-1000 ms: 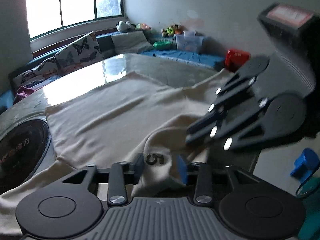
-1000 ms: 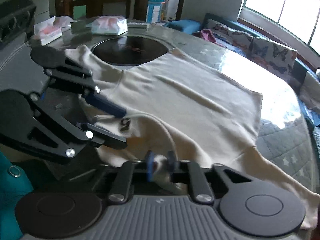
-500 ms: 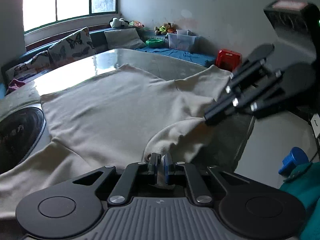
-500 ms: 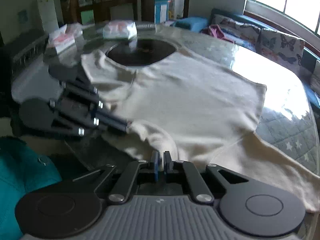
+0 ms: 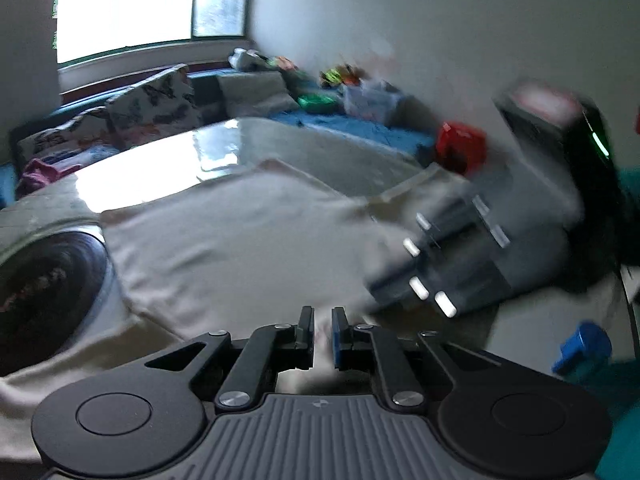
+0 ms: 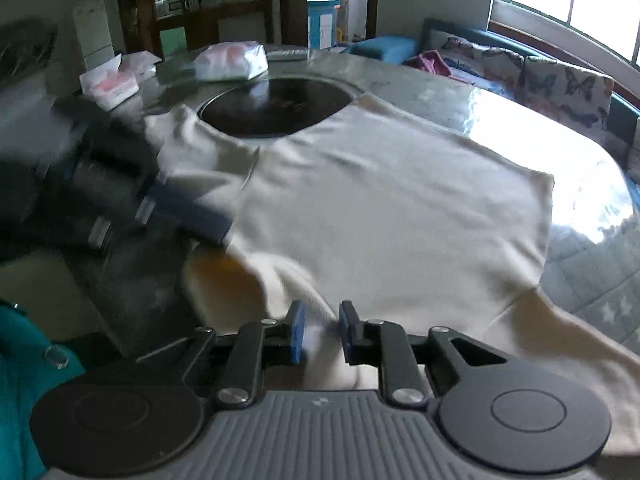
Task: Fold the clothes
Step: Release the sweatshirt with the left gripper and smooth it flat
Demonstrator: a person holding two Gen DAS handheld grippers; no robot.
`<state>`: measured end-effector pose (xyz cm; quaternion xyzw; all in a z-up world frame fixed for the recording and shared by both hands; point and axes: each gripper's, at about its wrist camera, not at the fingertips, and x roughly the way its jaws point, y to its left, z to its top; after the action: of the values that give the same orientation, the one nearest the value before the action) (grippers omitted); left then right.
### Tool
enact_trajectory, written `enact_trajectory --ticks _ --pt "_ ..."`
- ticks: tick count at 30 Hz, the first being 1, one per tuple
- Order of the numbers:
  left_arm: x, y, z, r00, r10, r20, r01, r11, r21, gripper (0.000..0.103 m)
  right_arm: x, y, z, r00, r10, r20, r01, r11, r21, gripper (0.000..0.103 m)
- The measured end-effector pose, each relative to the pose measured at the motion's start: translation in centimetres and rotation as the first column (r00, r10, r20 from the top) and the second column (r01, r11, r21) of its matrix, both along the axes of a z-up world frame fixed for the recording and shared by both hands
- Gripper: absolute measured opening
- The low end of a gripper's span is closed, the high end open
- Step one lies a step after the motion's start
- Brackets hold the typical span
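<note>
A cream shirt lies spread on the round glass table. My left gripper pinches a fold of its near edge; its jaws are opening slightly, with cloth still pressed between the pads. In the right wrist view the shirt fills the table and the right gripper sits at the same near edge. Its jaws are opening, and a loose ridge of cloth lies in the gap. Each gripper appears blurred in the other's view: the right gripper and the left gripper.
A black round plate is set into the table beyond the shirt's sleeve. Tissue packs lie at the far edge. A sofa with butterfly cushions stands under the window. Teal cloth is at the near left.
The left gripper, open around the collar a second ago, shut on the cloth and lifted it a little. The right gripper's jaws have parted from their tight pinch. Both grippers shifted.
</note>
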<state>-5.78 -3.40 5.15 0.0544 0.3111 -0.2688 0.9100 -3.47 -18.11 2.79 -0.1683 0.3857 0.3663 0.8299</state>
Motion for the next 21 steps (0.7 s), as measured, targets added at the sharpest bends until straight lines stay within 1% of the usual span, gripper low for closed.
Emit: enact_trajectory --ticks 3,6,9,12,15,18,21 --pt "1.9 -0.8 -0.8 0.999 0.036 -0.014 -0.036 0.999 -0.005 0.011 -0.8 -0.3 0.2 1.0 -0.002 0.002 0.002 1.0 0.007 0.019" --pt "2.9 -2.1 -2.2 0.999 0.032 -0.036 -0.032 0.999 0.008 0.011 -1.1 -1.0 1.0 1.0 -0.013 -0.007 0.013 0.999 0.038 0.021" --pt "2.6 -2.5 -3.4 0.998 0.007 -0.06 -0.006 1.0 0.02 0.01 -0.4 -2.3 1.6 0.997 -0.071 -0.005 0.071 0.995 0.065 0.025" --pt "1.9 -2.4 -3.6 0.999 -0.003 -0.047 0.004 1.0 0.022 0.01 0.5 -3.5 1.2 0.991 -0.134 -0.017 0.135 0.989 0.06 0.025" --pt "1.5 -2.2 -3.6 0.999 -0.011 -0.044 0.012 1.0 0.027 0.01 1.1 -4.5 0.8 0.986 -0.163 -0.022 0.163 0.986 0.039 0.025" --pt "1.4 -2.3 -3.7 0.999 -0.016 -0.043 0.017 0.999 0.031 0.01 2.0 -5.0 1.2 0.981 -0.193 0.005 0.192 0.979 0.061 0.026" --pt "1.4 -2.5 -3.7 0.999 -0.018 -0.04 0.019 0.999 0.038 0.01 3.9 -5.1 1.2 0.973 -0.227 0.044 0.223 0.972 0.072 0.031"
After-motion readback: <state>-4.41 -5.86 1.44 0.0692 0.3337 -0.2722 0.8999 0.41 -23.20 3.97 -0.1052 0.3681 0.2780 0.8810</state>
